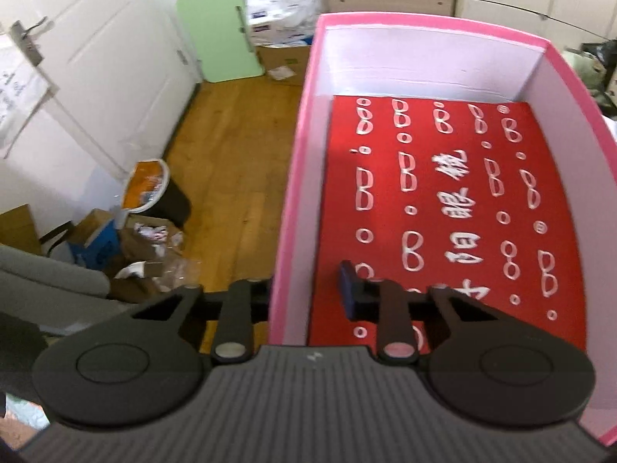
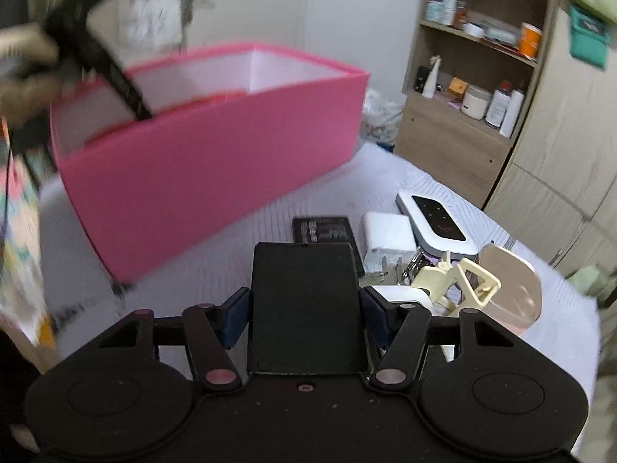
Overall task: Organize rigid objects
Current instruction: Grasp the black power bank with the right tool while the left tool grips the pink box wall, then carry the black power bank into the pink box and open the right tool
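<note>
A pink box (image 1: 293, 177) with white inner walls holds a red cloth (image 1: 455, 208) printed with white glasses. My left gripper (image 1: 308, 297) straddles the box's left wall, one finger inside and one outside, jaws closed on that wall. In the right wrist view the pink box (image 2: 216, 169) stands on a white bed cover, with the left gripper (image 2: 96, 54) at its far rim. My right gripper (image 2: 304, 308) is shut on a flat black rectangular device (image 2: 304, 308) held above the bed.
On the bed right of the held device lie a black battery (image 2: 324, 227), a white charger (image 2: 389, 239), a white pocket router (image 2: 435, 220), a cream clip (image 2: 462, 281) and a round mirror (image 2: 509, 289). A wooden shelf unit (image 2: 470, 88) stands behind. The floor holds a bin (image 1: 154, 189) and clutter.
</note>
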A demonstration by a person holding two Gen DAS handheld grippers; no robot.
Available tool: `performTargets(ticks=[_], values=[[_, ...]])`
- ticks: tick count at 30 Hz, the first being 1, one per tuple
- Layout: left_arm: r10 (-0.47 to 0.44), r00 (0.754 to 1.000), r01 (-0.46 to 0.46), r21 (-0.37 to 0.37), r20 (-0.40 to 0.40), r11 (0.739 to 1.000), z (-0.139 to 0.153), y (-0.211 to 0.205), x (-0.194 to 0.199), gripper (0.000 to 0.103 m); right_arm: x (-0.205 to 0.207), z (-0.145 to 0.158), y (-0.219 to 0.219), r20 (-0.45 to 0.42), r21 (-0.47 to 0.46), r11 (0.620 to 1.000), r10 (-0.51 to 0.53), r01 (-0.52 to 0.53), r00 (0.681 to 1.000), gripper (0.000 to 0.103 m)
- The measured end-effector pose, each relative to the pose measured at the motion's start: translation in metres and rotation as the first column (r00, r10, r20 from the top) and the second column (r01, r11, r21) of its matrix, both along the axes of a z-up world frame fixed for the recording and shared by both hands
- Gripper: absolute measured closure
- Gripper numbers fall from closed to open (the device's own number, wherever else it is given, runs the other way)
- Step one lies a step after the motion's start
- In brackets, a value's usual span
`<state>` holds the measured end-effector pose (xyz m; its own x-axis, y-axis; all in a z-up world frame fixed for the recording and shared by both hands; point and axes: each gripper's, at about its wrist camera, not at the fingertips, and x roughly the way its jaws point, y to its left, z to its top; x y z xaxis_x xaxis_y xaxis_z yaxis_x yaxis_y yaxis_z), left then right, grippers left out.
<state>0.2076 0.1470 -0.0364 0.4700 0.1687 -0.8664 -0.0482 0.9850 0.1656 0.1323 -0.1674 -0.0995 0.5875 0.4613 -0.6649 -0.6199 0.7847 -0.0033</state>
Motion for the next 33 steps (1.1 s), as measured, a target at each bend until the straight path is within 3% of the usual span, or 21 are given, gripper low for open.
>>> performTargets(ticks=[2, 7, 15, 21, 26, 33], values=[[0.027, 1.000, -0.027, 0.004, 0.009, 1.000, 0.000, 0.004, -0.001, 0.091, 0.001, 0.002, -0.009, 0.005, 0.058, 0.998, -0.014, 0.014, 1.000, 0.036], [0.068, 0.997, -0.068, -0.017, 0.029, 0.998, 0.001, 0.009, -0.001, 0.091, 0.005, 0.010, -0.022, 0.013, 0.163, 0.986, -0.028, 0.025, 1.000, 0.036], [0.077, 0.997, -0.077, -0.025, 0.020, 0.997, 0.002, 0.009, 0.000, 0.092, 0.002, 0.031, -0.033, 0.063, 0.210, 0.978, -0.035, 0.021, 0.997, 0.036], [-0.022, 0.999, 0.019, -0.101, -0.024, 0.995, 0.001, 0.011, 0.001, 0.092, 0.002, 0.041, -0.029, 0.069, 0.240, 0.971, -0.035, 0.018, 0.997, 0.036], [-0.105, 0.994, 0.104, -0.024, -0.037, 0.994, -0.007, 0.005, 0.001, 0.098, 0.008, 0.046, -0.019, 0.056, 0.238, 0.971, -0.045, 0.030, 0.997, 0.036], [-0.182, 0.983, 0.181, -0.057, -0.010, 0.982, -0.009, 0.010, 0.001, 0.099, 0.015, 0.077, 0.015, 0.048, 0.216, 0.976, -0.025, 0.014, 0.999, 0.036]])
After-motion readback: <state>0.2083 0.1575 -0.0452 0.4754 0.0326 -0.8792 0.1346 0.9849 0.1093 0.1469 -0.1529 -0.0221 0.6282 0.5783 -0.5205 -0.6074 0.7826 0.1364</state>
